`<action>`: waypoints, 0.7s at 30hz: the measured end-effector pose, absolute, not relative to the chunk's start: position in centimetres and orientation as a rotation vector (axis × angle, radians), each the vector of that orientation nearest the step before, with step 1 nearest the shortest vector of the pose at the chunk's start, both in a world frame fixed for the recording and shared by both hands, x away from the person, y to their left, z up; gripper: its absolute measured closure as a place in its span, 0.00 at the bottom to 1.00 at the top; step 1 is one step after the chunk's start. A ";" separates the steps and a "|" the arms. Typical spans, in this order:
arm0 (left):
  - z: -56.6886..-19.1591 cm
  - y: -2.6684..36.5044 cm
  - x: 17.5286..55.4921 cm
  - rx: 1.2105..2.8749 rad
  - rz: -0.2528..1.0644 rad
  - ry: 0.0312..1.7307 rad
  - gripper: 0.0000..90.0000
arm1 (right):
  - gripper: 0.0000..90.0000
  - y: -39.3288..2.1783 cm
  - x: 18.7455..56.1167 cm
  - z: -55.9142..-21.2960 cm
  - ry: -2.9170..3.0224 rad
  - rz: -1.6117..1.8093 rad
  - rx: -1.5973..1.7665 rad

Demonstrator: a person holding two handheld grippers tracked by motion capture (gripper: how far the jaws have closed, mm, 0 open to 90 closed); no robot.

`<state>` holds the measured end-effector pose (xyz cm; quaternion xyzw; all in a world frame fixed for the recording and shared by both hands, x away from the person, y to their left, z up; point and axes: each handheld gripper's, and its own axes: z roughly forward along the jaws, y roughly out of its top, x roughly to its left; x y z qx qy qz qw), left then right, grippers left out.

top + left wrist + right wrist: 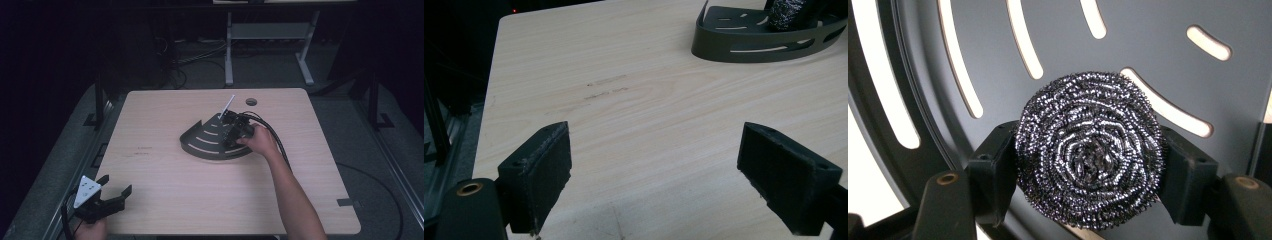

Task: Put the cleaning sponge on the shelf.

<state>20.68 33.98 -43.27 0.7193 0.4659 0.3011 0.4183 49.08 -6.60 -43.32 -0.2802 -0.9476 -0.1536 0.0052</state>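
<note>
Dim room, pale wood desk [165,200] | right tool [1088,165] clamps steel scourer [1088,155] over slotted dark tray [200,145] | left tool [664,170] gapes wide, holding nothing, near desk edge

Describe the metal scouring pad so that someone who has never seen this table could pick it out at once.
On the wooden table, look right of centre for the dark fan-shaped slotted tray. Above it, the right gripper clamps the steel wool scourer. It is a round, glittering coil of silver wire, the one shiny thing among matte black parts.
</note>
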 end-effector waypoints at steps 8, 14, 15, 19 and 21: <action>-43.3 34.0 20.7 1.802 0.754 1.170 0.15 | 0.36 -6.4 49.1 -43.6 -2.966 -0.480 -0.872; -43.3 33.9 20.8 1.808 0.755 1.167 0.15 | 0.36 -6.5 49.2 -43.7 -2.970 -0.485 -0.867; -43.3 33.9 20.8 1.807 0.755 1.167 0.15 | 0.36 -6.5 49.2 -43.7 -2.968 -0.487 -0.868; -43.3 34.0 20.8 1.804 0.753 1.171 0.15 | 0.35 -6.5 49.2 -43.7 -2.966 -0.482 -0.870; -43.3 34.0 20.8 1.805 0.753 1.171 0.15 | 0.33 -6.5 49.2 -43.7 -2.959 -0.484 -0.866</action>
